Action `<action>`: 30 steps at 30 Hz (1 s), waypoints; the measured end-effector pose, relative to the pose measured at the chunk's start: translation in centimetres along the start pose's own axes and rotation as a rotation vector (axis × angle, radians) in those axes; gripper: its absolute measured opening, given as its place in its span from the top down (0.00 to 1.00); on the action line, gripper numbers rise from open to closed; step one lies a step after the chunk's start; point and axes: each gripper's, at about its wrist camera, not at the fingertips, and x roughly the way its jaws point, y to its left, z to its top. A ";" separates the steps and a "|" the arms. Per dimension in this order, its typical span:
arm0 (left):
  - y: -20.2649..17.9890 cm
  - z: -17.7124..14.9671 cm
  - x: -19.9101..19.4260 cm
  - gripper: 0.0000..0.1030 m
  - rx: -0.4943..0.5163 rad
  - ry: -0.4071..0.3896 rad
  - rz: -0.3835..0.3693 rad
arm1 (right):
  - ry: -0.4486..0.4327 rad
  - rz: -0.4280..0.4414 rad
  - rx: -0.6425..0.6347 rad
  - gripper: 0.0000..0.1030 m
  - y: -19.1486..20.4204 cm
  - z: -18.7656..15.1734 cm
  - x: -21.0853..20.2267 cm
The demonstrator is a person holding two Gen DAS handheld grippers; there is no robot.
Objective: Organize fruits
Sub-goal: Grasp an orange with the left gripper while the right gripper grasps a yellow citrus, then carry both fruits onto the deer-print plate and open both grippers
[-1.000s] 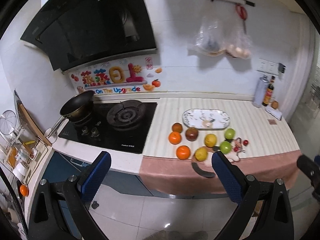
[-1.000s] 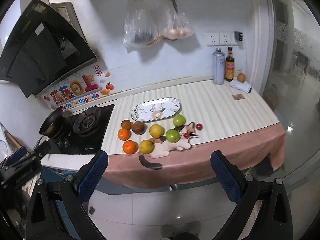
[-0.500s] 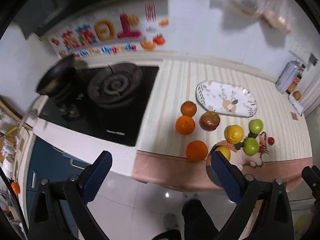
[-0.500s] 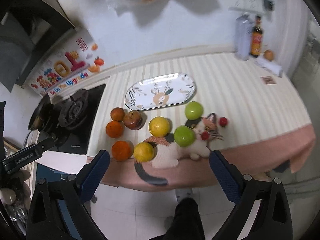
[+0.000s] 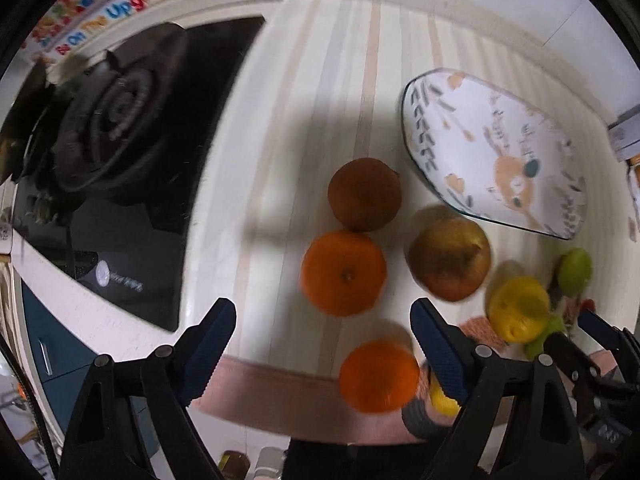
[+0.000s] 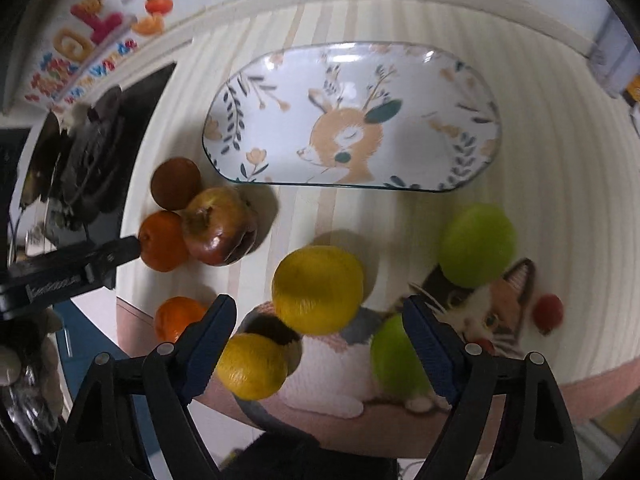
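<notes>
Fruits lie on a striped counter in front of an oval deer-print plate [image 6: 352, 120], also in the left wrist view [image 5: 496, 152]. My left gripper [image 5: 322, 324] is open and empty above two oranges [image 5: 344, 272] [image 5: 378, 376], with a brownish orange [image 5: 364, 194] and a red-brown apple [image 5: 450, 258] just beyond. My right gripper [image 6: 318, 322] is open and empty above two yellow fruits [image 6: 318, 290] [image 6: 252, 366], with two green fruits [image 6: 476, 246] [image 6: 394, 354] to the right. The plate holds no fruit.
A black gas hob [image 5: 116, 128] with a burner lies left of the fruits. A cat-shaped mat [image 6: 480, 320] lies under the green fruits, with a small red fruit [image 6: 550, 312] beside it. The counter's pink front edge [image 5: 280, 392] is close below the grippers.
Both grippers have moved down and forward from well back in the room to just above the fruits. They stay open and empty.
</notes>
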 end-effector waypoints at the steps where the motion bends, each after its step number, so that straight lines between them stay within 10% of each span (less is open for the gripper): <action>1: -0.1 0.5 0.6 0.13 0.004 0.012 0.003 | 0.018 -0.001 -0.009 0.15 0.2 0.1 0.4; 8: -1.1 1.7 3.6 0.17 0.045 0.087 0.000 | 0.128 0.008 -0.062 0.15 1.0 1.3 3.8; 12: -1.1 1.6 5.1 0.38 0.058 0.125 -0.010 | 0.177 0.007 -0.075 0.16 1.5 1.7 5.7; 16: -1.1 1.2 5.1 0.40 0.072 0.109 -0.015 | 0.213 0.007 -0.082 0.35 1.8 1.3 7.3; 30: -1.0 -0.9 0.0 0.41 0.068 0.006 -0.061 | 0.118 0.074 -0.045 0.36 2.8 0.4 4.8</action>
